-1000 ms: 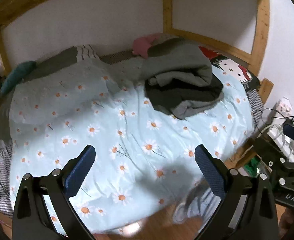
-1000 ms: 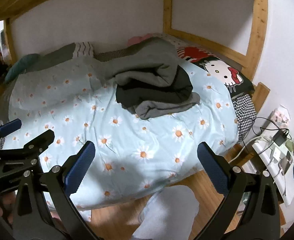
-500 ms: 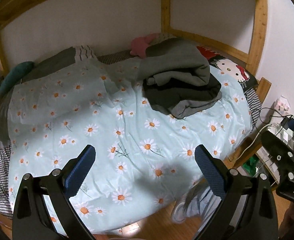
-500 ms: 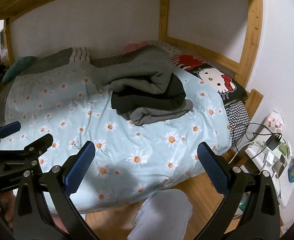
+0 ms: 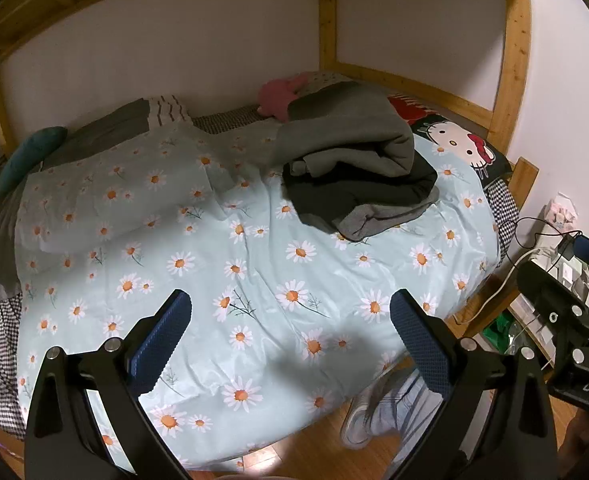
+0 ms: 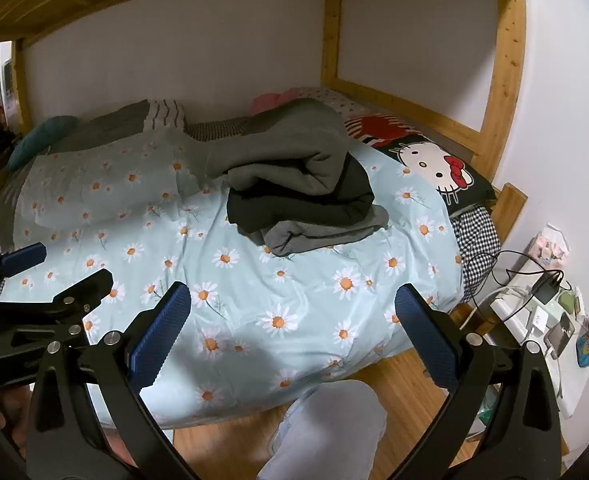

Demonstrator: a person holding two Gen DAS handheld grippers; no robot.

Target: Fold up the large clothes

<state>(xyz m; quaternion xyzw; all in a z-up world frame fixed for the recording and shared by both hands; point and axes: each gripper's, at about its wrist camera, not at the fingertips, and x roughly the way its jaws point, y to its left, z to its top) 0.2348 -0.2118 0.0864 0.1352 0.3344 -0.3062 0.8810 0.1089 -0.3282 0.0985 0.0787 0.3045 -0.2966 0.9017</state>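
A crumpled heap of grey and dark grey clothes [image 5: 358,168] lies on the far right part of a bed covered by a light blue daisy quilt [image 5: 222,248]. It also shows in the right wrist view [image 6: 298,192]. My left gripper [image 5: 290,328] is open and empty, held above the bed's near edge, well short of the heap. My right gripper [image 6: 294,320] is open and empty too, beside the left one, which shows at the left of its view [image 6: 50,280].
A Hello Kitty pillow [image 6: 434,164] lies at the bed's right end, a pink item [image 5: 278,92] behind the heap. Wooden bunk posts [image 6: 330,40] frame the bed. A side table with cables and chargers [image 6: 542,304] stands at right. The person's leg and shoe [image 5: 378,412] are on the wood floor.
Both grippers have pulled back and risen slightly, so the bed looks a little farther. Both stay open and empty.
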